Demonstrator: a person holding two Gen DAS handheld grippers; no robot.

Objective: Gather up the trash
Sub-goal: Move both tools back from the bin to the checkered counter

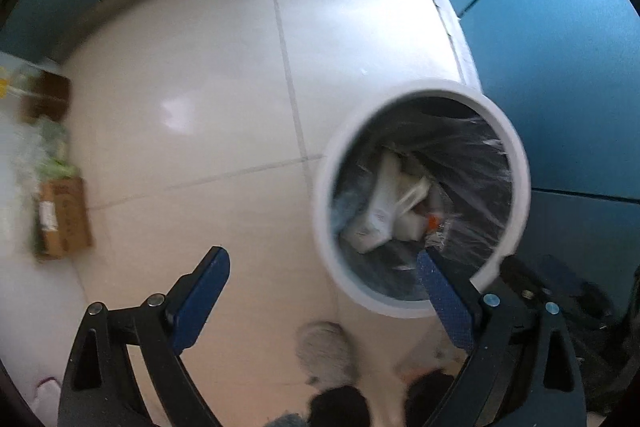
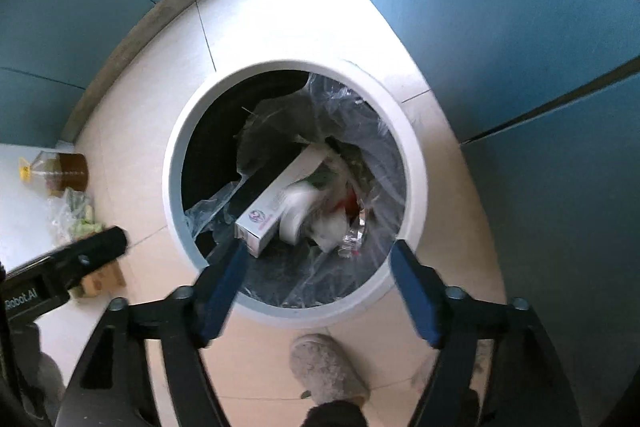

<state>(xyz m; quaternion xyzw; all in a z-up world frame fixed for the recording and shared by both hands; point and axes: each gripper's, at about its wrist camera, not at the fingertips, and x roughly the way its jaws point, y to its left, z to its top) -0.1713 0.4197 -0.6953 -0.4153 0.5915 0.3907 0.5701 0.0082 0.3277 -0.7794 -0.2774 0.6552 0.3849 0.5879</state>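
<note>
A round white trash bin [image 2: 176, 155] with a clear plastic liner stands on the pale tiled floor; in the left wrist view the bin [image 1: 324, 187] is at the right. Inside lie a long white carton [image 2: 280, 195], crumpled white paper [image 2: 330, 227] and foil scraps; the carton [image 1: 384, 195] also shows from the left. My right gripper [image 2: 318, 257] hangs open over the bin's near rim with nothing between its fingers. My left gripper [image 1: 324, 263] is open too, pointing down beside the bin, its right finger [image 1: 444, 295] over the rim.
Blue cabinet fronts [image 2: 500, 27] close in behind and to the right of the bin. At the left stand a bottle of amber liquid [image 2: 66, 169], a bag of greens [image 2: 80, 215] and a cardboard box [image 1: 64, 215]. A person's grey slipper [image 2: 324, 367] is at the bin's near side.
</note>
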